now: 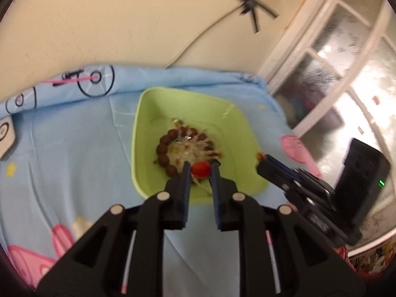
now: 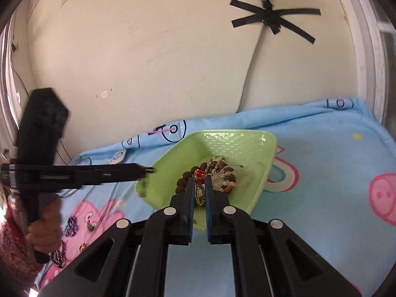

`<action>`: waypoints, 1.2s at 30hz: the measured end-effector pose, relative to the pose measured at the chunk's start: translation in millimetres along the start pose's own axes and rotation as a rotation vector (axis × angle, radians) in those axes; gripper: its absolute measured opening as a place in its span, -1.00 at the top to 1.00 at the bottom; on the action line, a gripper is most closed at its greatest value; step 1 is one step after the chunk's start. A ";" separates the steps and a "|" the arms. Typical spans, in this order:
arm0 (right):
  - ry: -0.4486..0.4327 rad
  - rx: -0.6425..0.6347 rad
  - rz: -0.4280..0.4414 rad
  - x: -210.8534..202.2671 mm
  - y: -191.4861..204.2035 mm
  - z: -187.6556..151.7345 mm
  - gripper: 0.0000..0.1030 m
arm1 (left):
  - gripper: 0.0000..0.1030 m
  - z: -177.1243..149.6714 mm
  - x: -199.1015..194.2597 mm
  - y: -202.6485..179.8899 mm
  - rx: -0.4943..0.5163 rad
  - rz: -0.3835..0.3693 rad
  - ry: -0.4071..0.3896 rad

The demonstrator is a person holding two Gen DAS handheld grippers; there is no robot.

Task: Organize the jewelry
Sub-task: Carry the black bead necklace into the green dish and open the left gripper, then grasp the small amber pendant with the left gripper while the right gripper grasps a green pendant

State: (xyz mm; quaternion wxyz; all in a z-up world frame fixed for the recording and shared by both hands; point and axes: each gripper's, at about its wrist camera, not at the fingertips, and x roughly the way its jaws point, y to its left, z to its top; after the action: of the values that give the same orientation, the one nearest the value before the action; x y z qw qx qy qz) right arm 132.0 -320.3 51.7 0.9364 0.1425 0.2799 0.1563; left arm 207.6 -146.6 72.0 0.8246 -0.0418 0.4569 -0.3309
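Evidently the sorting is sitting well along: the green tray (image 1: pixel 138 128) is already holding a brown bead bracelet (image 1: pixel 163 148) and a tangle of clear crystal pieces (image 1: pixel 190 148), all heaped at its middle on the blue cartoon sheet (image 1: pixel 74 160). Both tongs are hovering over that tray. The left gripper (image 1: pixel 201 170) is standing narrowly parted and appears to be pinching a red bead (image 1: pixel 200 168) with pale strands trailing under it, just near the heap. The right gripper (image 2: pixel 199 182) is pressed together on what is looking like a gold-and-red piece (image 2: pixel 199 196), hanging between its fingers above the tray's near side. What is waiting, as far as I can judge, is the release of these two pieces, then the purple bead strands (image 2: pixel 70 226) and a small pendant (image 2: pixel 90 226) lying out on the sheet at the near left. Around them, a white device (image 1: pixel 7 136) is resting at the far left of the sheet, a taped cable (image 2: pixel 250 74) is running down the wall, and a glazed door (image 1: pixel 334 61) is standing at the right. Nothing is blocking the tray; the two tongs are crowding each other, though, and the heap is looking easy to snag.
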 end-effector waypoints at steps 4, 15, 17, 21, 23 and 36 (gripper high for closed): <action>0.010 -0.016 -0.016 4.9 -2.5 -4.1 0.98 | 0.71 -2.8 17.1 7.8 -0.047 -0.004 0.051; -0.035 0.040 -0.004 -2.4 -7.0 -7.8 0.56 | 0.68 -8.1 -31.4 13.9 -0.056 -0.001 -0.034; -0.044 0.073 0.013 -4.7 -10.6 -8.5 0.56 | 0.68 -5.6 -26.9 9.9 -0.056 0.001 -0.027; -0.073 0.086 0.003 -10.8 -13.4 -8.4 0.56 | 0.68 -6.1 -36.8 10.5 -0.081 -0.009 -0.043; -0.080 0.103 0.003 -12.0 -16.0 -7.9 0.56 | 0.68 -15.5 -57.7 17.5 -0.076 0.014 -0.074; -0.058 0.043 0.088 -11.0 16.9 -14.8 0.56 | 0.68 -176.2 -207.7 148.5 -0.345 0.419 -0.160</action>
State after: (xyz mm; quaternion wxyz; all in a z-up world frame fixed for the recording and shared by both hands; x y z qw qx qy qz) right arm 111.3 -306.4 51.1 0.9331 0.1790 0.2495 0.1872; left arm 69.9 131.3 65.7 0.8893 -0.1120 0.4385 -0.0660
